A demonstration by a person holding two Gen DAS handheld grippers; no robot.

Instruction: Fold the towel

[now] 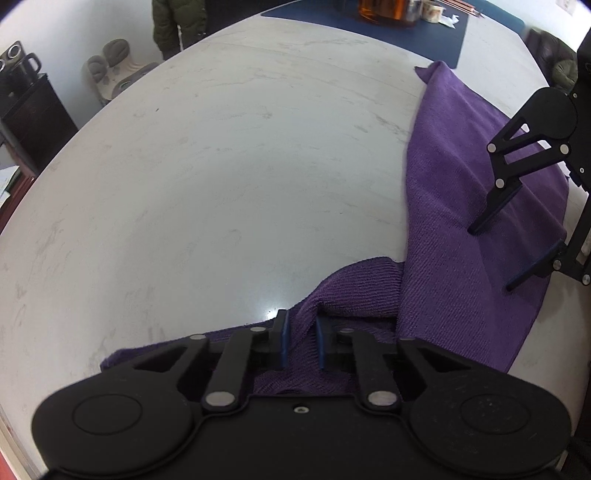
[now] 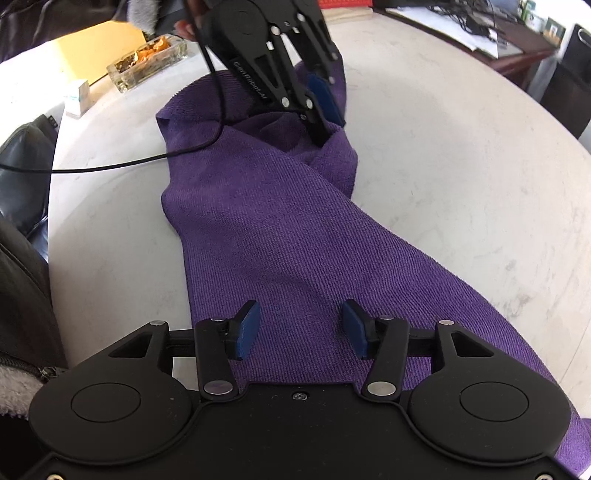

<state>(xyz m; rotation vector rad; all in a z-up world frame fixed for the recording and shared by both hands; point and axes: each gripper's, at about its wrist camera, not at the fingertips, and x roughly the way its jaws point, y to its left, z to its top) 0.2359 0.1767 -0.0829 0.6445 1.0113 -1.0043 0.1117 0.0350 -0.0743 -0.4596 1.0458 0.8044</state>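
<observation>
A purple towel (image 1: 458, 236) lies as a long folded strip on the pale round table (image 1: 229, 177). My left gripper (image 1: 301, 330) has its jaws narrowly apart around a raised fold at the towel's near end. In the right wrist view the towel (image 2: 280, 236) runs away from me, and the left gripper (image 2: 327, 123) pinches its bunched far end. My right gripper (image 2: 301, 326) is open, its blue pads (image 2: 247, 328) spread just above the towel's near part. It also shows open over the towel in the left wrist view (image 1: 491, 254).
A dark blue mat (image 1: 369, 37) with an amber container (image 1: 384, 9) lies at the table's far side. A glass ashtray (image 2: 147, 62), a small box (image 2: 77, 98) and a black cable (image 2: 122, 164) are near the towel's far end. A black cabinet (image 1: 29, 114) stands left.
</observation>
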